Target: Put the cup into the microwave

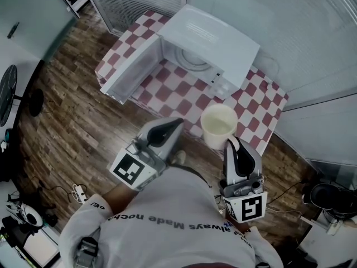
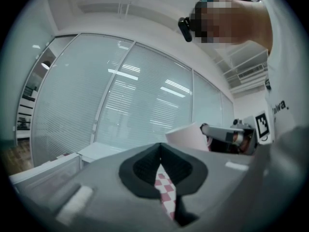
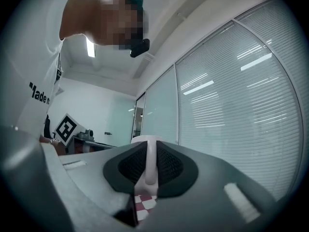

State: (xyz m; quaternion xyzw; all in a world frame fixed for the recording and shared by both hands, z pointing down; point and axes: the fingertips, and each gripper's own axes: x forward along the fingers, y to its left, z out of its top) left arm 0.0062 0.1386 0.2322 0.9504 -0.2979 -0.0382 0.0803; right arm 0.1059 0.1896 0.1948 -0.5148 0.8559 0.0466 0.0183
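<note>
On the checkered table [image 1: 254, 102], the white microwave [image 1: 223, 43] sits w/ its door [image 1: 131, 71] wide open to the left. Near the table's front edge is the cream cup [image 1: 218, 124], well short of the oven mouth. My right gripper [image 1: 232, 143] is clamped on the cup's handle [image 3: 150, 163] (a thin white strip between the pads). My left gripper [image 1: 177, 121] is closed, empty. I judge the grasp done, the carry pending. Next: lift, go fwd-left into the cavity w/o clipping the door.
</note>
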